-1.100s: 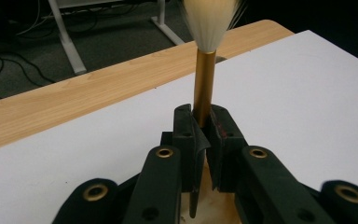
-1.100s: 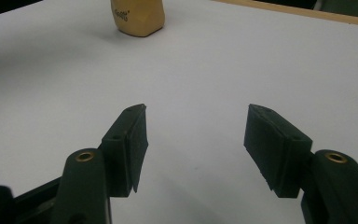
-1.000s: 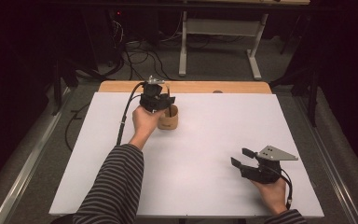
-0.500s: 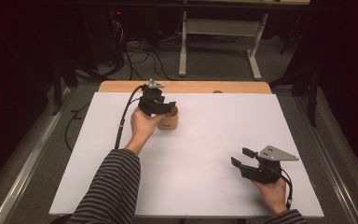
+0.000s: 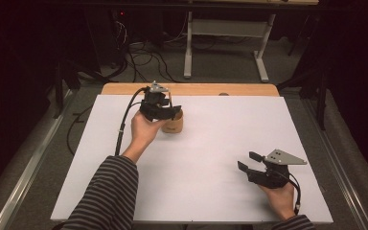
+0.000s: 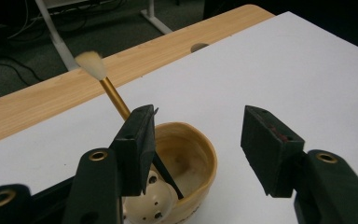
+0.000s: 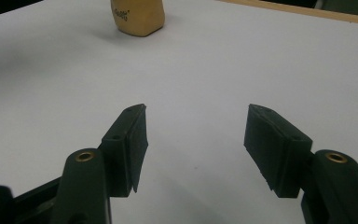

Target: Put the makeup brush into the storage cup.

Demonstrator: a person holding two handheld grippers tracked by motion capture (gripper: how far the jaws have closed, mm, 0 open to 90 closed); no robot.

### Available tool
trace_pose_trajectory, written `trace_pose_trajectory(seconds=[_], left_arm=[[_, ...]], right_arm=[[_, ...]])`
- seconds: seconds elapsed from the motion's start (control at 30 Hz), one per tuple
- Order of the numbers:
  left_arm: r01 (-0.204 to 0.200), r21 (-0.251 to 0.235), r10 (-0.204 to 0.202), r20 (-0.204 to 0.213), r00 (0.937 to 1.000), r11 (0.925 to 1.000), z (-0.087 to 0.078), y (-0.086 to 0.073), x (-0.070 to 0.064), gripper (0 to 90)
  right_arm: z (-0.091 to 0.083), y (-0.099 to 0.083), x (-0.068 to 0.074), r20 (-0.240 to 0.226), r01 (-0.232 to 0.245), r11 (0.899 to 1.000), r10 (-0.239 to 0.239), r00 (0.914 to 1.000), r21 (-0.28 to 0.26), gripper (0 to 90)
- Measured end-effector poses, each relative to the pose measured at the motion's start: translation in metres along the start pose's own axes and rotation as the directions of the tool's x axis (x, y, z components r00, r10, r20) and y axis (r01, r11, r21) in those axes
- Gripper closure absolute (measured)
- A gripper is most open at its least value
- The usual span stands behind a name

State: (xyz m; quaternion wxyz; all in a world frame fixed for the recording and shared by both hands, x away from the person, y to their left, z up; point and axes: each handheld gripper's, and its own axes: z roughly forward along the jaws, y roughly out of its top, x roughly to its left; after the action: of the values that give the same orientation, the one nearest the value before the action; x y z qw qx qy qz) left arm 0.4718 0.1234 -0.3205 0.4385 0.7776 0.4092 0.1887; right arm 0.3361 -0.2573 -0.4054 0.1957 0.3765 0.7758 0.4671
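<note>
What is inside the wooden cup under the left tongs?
The wooden cup holds a gold-handled brush, leaning bristles up over the rim. The left tongs hang open above; one jaw covers the handle's lower part and the cup's near wall.

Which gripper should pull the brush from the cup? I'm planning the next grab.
Left. The left gripper hangs open right over the cup, one jaw beside the brush. The right gripper rests open far across the table.

1 wooden cup (image 5: 173,122), 1 brush (image 6: 103,80) in it, 2 hand-held grippers: left (image 5: 165,111) & right (image 5: 246,161).
</note>
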Motion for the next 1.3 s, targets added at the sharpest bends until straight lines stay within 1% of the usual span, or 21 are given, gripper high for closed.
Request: trace_pose_trajectory(seconds=[0.17, 0.33, 0.37, 0.4, 0.47, 0.53, 0.6, 0.63, 0.77, 0.8, 0.9, 0.93, 0.97, 1.03, 1.1, 1.17, 1.3], left_arm=[[-0.003, -0.018, 0.003, 0.010, 0.9999, 0.9998, -0.009, -0.001, 0.001, 45.0], [-0.006, -0.028, 0.006, 0.022, 0.9997, 0.9996, -0.016, -0.001, 0.001, 44.4], [-0.005, -0.031, 0.006, 0.027, 0.9996, 0.9995, -0.017, -0.002, 0.001, 44.4], [-0.004, -0.032, 0.005, 0.032, 0.9995, 0.9995, -0.019, -0.002, 0.001, 44.3], [-0.009, -0.024, 0.010, 0.038, 0.9992, 0.9997, -0.021, -0.003, 0.000, 44.0], [-0.025, -0.017, 0.025, 0.036, 0.9990, 0.9995, -0.025, -0.003, 0.000, 43.0], [-0.020, -0.027, 0.021, 0.037, 0.9991, 0.9994, -0.029, -0.004, 0.000, 41.7], [-0.021, -0.026, 0.022, 0.040, 0.9990, 0.9994, -0.031, -0.004, 0.000, 41.4], [-0.021, -0.037, 0.023, 0.039, 0.9990, 0.9991, -0.036, -0.003, -0.001, 39.4], [-0.028, -0.035, 0.029, 0.039, 0.9988, 0.9990, -0.038, -0.003, -0.001, 38.8], [-0.027, -0.045, 0.029, 0.040, 0.9988, 0.9986, -0.041, -0.004, -0.003, 36.8], [-0.037, -0.039, 0.038, 0.036, 0.9986, 0.9985, -0.043, -0.004, -0.003, 35.7], [-0.036, -0.039, 0.037, 0.037, 0.9986, 0.9986, -0.043, -0.004, -0.004, 34.7], [-0.038, -0.036, 0.039, 0.041, 0.9984, 0.9986, -0.045, -0.006, -0.004, 34.5], [-0.039, -0.048, 0.041, 0.038, 0.9984, 0.9981, -0.049, -0.007, -0.004, 35.0], [-0.041, -0.047, 0.043, 0.041, 0.9982, 0.9981, -0.051, -0.008, -0.003, 35.4], [-0.020, -0.061, 0.023, 0.054, 0.9983, 0.9979, -0.055, -0.008, -0.001, 36.3]], right_arm=[[0.001, 0.000, 0.000, -0.002, 0.005, 1.000, -0.005, 1.0000, 0.002, 41.1], [0.001, 0.000, -0.001, -0.002, -0.004, 1.000, 0.004, 1.0000, 0.002, 41.1], [0.001, 0.000, -0.001, -0.002, 0.002, 1.000, -0.002, 1.0000, 0.003, 41.0], [0.001, 0.000, -0.001, -0.002, -0.005, 1.000, 0.005, 1.0000, 0.006, 41.0], [0.001, 0.000, 0.000, -0.001, 0.004, 1.000, -0.004, 1.0000, 0.000, 41.2], [0.000, 0.000, 0.001, 0.001, 0.001, 1.000, -0.001, 1.0000, -0.005, 41.2], [0.000, 0.000, 0.000, 0.001, 0.005, 1.000, -0.005, 1.0000, -0.005, 41.2], [0.000, -0.001, 0.001, 0.002, -0.004, 1.000, 0.004, 1.0000, -0.003, 41.2], [0.000, -0.001, 0.000, 0.002, 0.004, 1.000, -0.004, 1.0000, -0.004, 41.2], [0.000, -0.001, 0.001, 0.002, -0.003, 1.000, 0.003, 1.0000, -0.003, 41.2], [0.000, -0.001, 0.000, 0.003, -0.001, 1.000, 0.001, 1.0000, -0.005, 41.2], [0.000, -0.001, 0.000, 0.001, 0.000, 1.000, 0.000, 1.0000, -0.004, 41.2], [0.000, -0.001, 0.000, 0.003, 0.000, 1.000, 0.000, 1.0000, -0.001, 41.2], [0.000, -0.001, 0.001, 0.000, 0.002, 1.000, -0.002, 1.0000, -0.004, 41.2], [0.000, -0.001, 0.001, -0.002, 0.000, 1.000, 0.000, 1.0000, -0.005, 41.2], [0.000, -0.001, 0.001, -0.002, 0.003, 1.000, -0.003, 1.0000, -0.002, 41.2], [0.000, -0.001, 0.000, 0.001, 0.002, 1.000, -0.002, 1.0000, -0.005, 41.3]])
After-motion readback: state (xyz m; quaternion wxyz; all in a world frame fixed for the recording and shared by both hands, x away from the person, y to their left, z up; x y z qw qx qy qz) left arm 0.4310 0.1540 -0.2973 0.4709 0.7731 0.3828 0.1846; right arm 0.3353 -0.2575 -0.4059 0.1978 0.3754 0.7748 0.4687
